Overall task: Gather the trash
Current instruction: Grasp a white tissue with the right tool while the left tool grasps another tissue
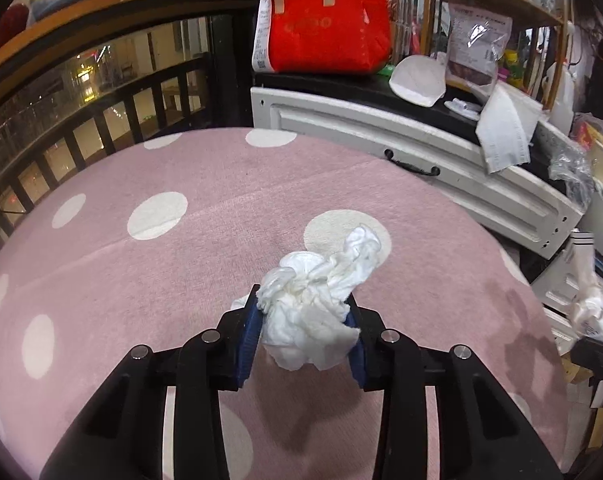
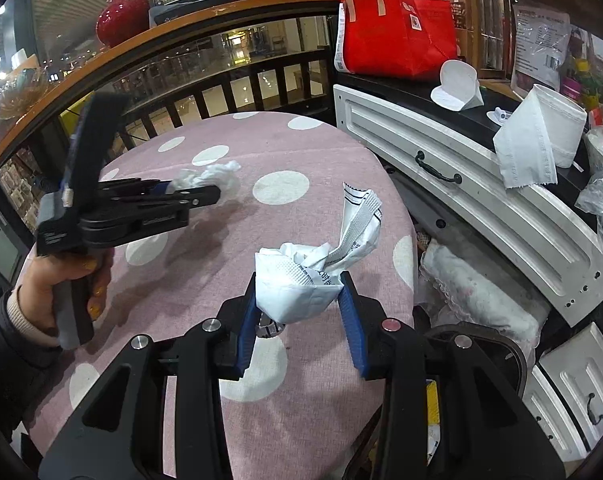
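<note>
Two pieces of trash are held, one in each gripper. In the left wrist view, a crumpled white tissue (image 1: pixel 313 304) is clamped between the blue pads (image 1: pixel 250 336) of the left gripper (image 1: pixel 303 312), at lower centre of the frame, above the pink dotted tablecloth (image 1: pixel 181 240). In the right wrist view, a crumpled white wrapper (image 2: pixel 317 276) with black print is pinched between the jaws of the right gripper (image 2: pixel 299 292) at lower centre; its free end is seen standing up toward mid-frame. The left gripper (image 2: pixel 205 194) is also seen there at left, gripped by a hand (image 2: pixel 61 276), with the tissue (image 2: pixel 209 176) at its tip. A dark bin rim (image 2: pixel 497 340), possibly, is seen at lower right beside the table. A red bag (image 2: pixel 393 32) is seen on the white cabinet (image 2: pixel 461 184) at upper right.
</note>
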`<state>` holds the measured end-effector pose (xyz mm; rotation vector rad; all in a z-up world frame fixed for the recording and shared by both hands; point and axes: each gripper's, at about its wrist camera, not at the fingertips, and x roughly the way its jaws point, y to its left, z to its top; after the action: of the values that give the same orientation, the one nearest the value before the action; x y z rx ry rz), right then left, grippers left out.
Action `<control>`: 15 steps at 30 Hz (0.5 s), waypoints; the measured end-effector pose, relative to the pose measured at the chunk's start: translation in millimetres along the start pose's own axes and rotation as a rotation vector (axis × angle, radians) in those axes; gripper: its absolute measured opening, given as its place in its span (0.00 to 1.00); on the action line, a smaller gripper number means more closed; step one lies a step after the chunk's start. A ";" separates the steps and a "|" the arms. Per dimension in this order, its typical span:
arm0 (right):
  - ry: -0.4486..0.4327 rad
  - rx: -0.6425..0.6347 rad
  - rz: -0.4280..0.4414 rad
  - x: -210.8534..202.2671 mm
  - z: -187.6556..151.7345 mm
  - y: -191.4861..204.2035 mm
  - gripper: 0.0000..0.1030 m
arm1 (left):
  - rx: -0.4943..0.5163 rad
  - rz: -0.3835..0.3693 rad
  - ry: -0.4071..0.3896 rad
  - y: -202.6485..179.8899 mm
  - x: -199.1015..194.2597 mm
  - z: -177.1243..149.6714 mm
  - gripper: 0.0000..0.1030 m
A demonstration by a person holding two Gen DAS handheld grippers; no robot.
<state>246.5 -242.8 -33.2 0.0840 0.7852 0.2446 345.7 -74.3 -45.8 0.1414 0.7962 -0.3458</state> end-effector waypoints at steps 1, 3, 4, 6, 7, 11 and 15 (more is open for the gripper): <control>-0.003 0.001 0.002 -2.8 -2.1 0.4 0.37 | -0.005 -0.007 -0.009 -0.6 -6.4 -1.3 0.36; -0.009 0.000 0.005 -9.0 -6.4 1.3 0.37 | -0.016 -0.016 -0.026 -3.6 -21.5 -5.9 0.36; -0.014 -0.001 0.006 -12.7 -8.7 1.7 0.37 | -0.018 -0.021 -0.034 -5.3 -29.0 -8.7 0.36; -0.022 -0.003 0.006 -18.9 -13.2 2.5 0.37 | -0.022 -0.032 -0.051 -8.7 -44.0 -15.1 0.36; -0.025 -0.004 0.006 -22.5 -15.8 2.6 0.37 | -0.023 -0.032 -0.059 -10.8 -50.0 -17.8 0.36; -0.036 0.002 0.008 -35.9 -27.4 1.6 0.37 | -0.039 -0.052 -0.086 -18.4 -75.3 -30.0 0.36; -0.045 0.007 0.001 -48.2 -38.1 -1.6 0.37 | -0.050 -0.070 -0.104 -28.5 -94.6 -43.7 0.36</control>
<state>187.0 -257.0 -27.2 0.0960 0.7414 0.2397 244.9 -66.2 -7.9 0.0485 0.7071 -0.3966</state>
